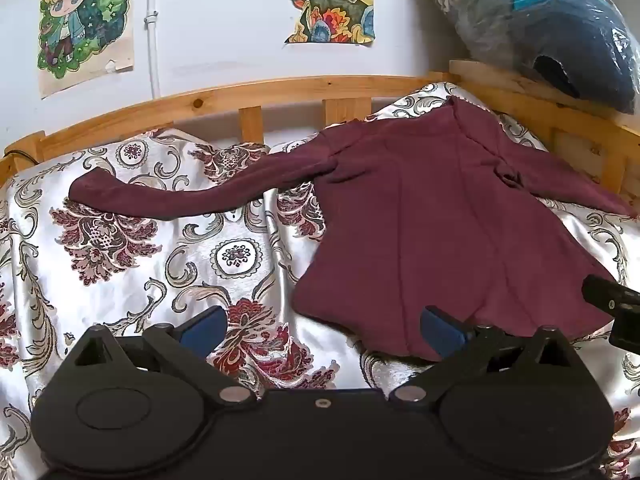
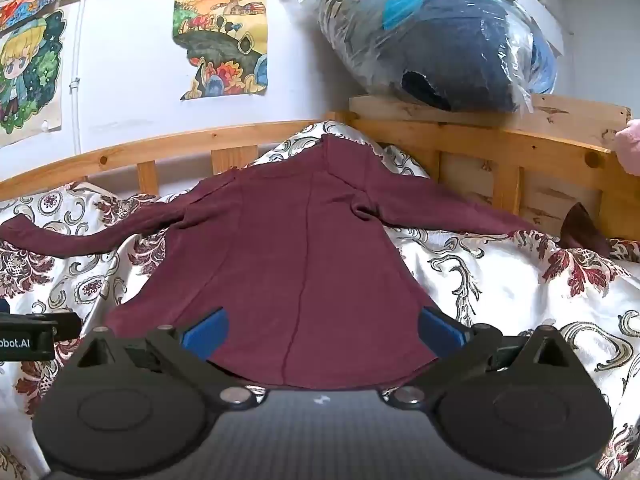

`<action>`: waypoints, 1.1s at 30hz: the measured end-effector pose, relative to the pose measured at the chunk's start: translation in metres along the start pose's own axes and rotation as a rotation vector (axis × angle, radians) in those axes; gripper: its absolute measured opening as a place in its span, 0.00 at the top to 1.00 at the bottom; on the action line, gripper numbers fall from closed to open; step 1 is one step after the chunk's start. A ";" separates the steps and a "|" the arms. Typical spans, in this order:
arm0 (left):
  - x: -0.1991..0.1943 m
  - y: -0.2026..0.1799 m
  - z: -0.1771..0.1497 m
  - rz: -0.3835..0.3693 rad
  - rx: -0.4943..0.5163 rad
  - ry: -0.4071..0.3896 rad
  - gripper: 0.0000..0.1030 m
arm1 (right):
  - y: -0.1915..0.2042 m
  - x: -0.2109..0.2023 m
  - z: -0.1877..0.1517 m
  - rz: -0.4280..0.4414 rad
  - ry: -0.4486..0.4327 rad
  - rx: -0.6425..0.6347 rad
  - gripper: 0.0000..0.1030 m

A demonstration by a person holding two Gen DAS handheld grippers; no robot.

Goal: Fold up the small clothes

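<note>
A maroon long-sleeved top is lying spread flat on the bed, hem nearest, neck toward the wooden rail, with one sleeve trailing far out to the left and the other stretching right toward the headboard. Both tongs are hovering at the hem with jaws standing fully apart and gripping nothing: the left gripper is sitting over the hem's left corner, the right gripper over its middle. The risk I am seeing is the satin bedspread (glossy, already rumpled) getting pinched along with the thin knit, or sliding under a pull and dragging the sleeves askew. Behind, a pine bed rail is curving along a white wall hung with cartoon posters, and a plastic-wrapped bundle is resting on the headboard.
</note>
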State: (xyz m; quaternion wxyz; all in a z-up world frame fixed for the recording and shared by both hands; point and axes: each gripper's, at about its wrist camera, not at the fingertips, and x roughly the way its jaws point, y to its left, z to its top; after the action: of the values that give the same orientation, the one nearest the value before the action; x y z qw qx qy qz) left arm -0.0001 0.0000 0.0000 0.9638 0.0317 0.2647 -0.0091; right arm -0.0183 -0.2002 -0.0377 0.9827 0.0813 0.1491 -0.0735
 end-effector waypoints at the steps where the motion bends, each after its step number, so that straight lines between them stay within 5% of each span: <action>1: 0.000 0.000 0.000 0.000 0.000 0.000 0.01 | 0.000 0.000 0.000 0.000 0.000 -0.001 0.00; 33: 0.000 0.000 0.000 0.000 -0.004 0.010 0.01 | 0.005 0.000 -0.003 0.007 0.010 0.003 0.00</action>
State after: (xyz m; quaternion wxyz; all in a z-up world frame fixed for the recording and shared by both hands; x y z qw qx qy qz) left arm -0.0004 -0.0002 0.0000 0.9625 0.0300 0.2695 -0.0086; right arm -0.0178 -0.1951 -0.0399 0.9821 0.0839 0.1536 -0.0697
